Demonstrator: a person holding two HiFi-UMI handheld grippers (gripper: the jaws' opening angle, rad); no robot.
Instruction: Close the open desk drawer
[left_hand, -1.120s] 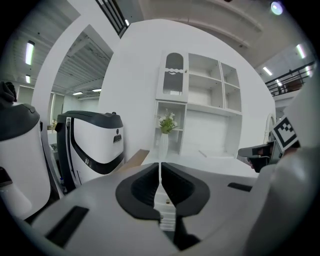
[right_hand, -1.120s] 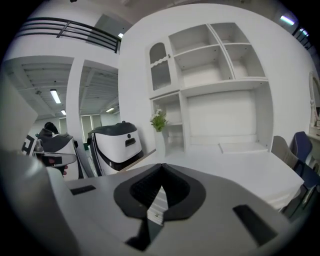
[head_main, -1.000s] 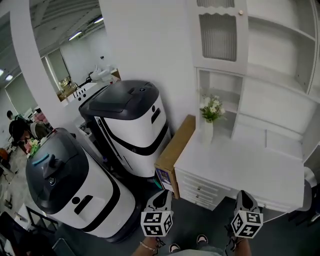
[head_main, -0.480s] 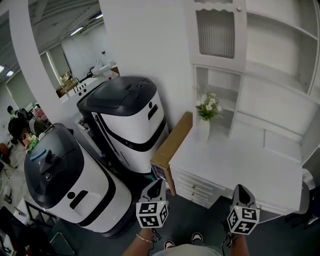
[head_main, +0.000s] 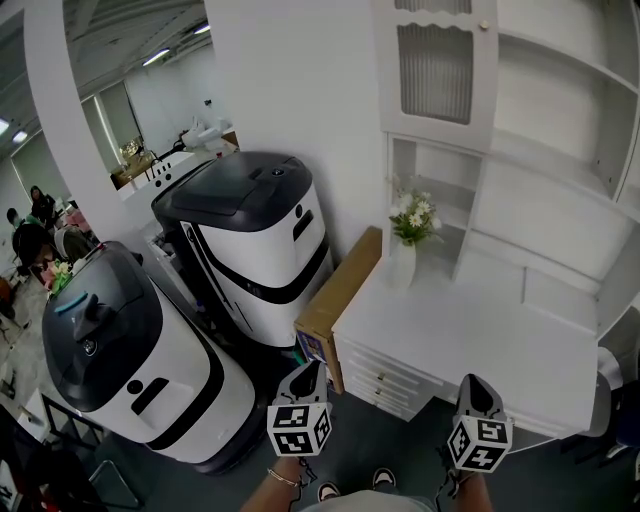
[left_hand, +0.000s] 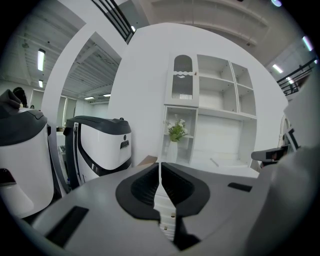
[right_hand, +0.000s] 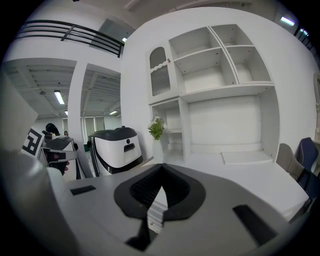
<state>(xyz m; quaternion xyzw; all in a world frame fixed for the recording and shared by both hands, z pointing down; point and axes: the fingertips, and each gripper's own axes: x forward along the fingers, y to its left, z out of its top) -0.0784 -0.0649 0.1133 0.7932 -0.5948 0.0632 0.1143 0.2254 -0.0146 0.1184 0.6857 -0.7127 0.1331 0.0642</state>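
The white desk (head_main: 470, 340) stands ahead of me, with a stack of small-knobbed drawers (head_main: 380, 378) at its left front. From here I cannot tell which drawer stands out. My left gripper (head_main: 309, 370) hovers just short of the drawer stack, jaws shut and empty. My right gripper (head_main: 471, 383) hangs in front of the desk's front edge, further right, also shut on nothing. In the left gripper view the left gripper (left_hand: 160, 169) points at the drawers (left_hand: 167, 227). In the right gripper view the right gripper (right_hand: 161, 172) points along the desk top (right_hand: 240, 172).
Two large white-and-black machines (head_main: 255, 240) (head_main: 125, 370) stand to the left. A flat cardboard box (head_main: 335, 295) leans against the desk's left side. On the desk stand a vase of flowers (head_main: 404, 245) and a white shelf unit (head_main: 520, 150). A chair (head_main: 612, 400) is at right.
The head view has shifted a little, so desk and machines sit slightly lower left. Both grippers stay shut in front of the desk, the left one having drifted slightly.
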